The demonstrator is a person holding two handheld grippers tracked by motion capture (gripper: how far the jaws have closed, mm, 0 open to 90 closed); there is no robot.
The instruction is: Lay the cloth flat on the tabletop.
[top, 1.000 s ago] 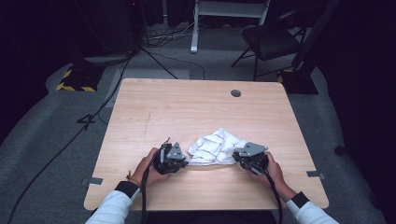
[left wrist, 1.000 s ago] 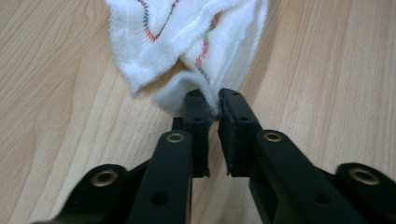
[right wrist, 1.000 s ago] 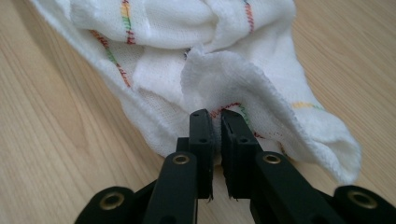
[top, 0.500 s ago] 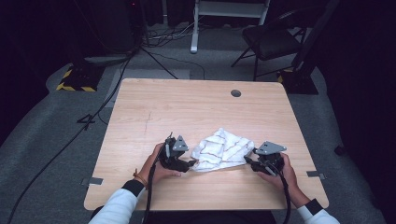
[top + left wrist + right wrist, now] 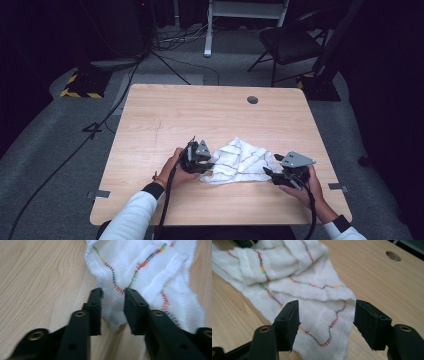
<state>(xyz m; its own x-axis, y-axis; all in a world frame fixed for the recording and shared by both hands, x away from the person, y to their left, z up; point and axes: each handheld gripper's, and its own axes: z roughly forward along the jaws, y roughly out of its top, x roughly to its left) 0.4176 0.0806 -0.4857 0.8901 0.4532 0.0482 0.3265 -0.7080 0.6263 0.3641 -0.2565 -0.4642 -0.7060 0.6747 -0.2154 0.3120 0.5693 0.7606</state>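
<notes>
A white cloth (image 5: 240,161) with multicoloured zigzag stitching lies crumpled and partly spread on the wooden table (image 5: 200,115), near its front edge. My left gripper (image 5: 206,165) is at the cloth's left end. In the left gripper view its jaws (image 5: 113,293) stand a little apart, with a corner of the cloth (image 5: 150,270) lying loose in the narrow gap. My right gripper (image 5: 268,173) is at the cloth's right end. Its jaws (image 5: 327,307) are wide open over the flat edge of the cloth (image 5: 294,272), touching nothing.
A round cable hole (image 5: 252,99) is set in the table's far side, also seen as the hole (image 5: 393,255). Behind the table stand a black chair (image 5: 290,45) and a white desk frame (image 5: 207,30), and cables (image 5: 125,95) run across the grey floor.
The two grippers moved apart and pulled the bunched cloth out wider. The right gripper went right and toward the front edge. Its jaws now stand open.
</notes>
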